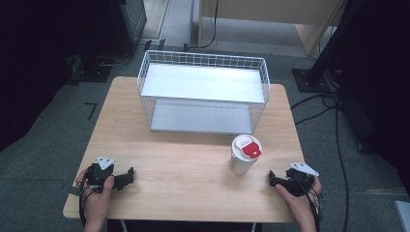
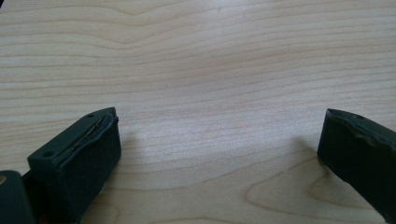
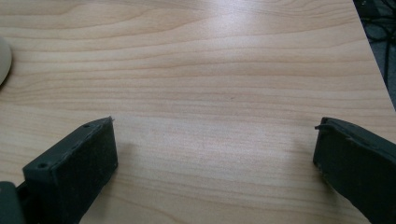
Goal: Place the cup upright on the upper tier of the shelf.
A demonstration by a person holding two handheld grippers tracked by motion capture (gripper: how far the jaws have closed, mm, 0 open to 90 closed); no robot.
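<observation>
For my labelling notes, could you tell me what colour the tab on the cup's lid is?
Red, on a white lid; the high view shows it best.

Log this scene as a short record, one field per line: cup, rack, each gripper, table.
cup: white cup with red-and-white lid, upright, front right of the table
rack: white wire rack with two shelves, at the back, nothing on it
left gripper: open, holds nothing, resting near front left edge
right gripper: open, holds nothing, beside the cup, apart from it
table: light wood
</observation>
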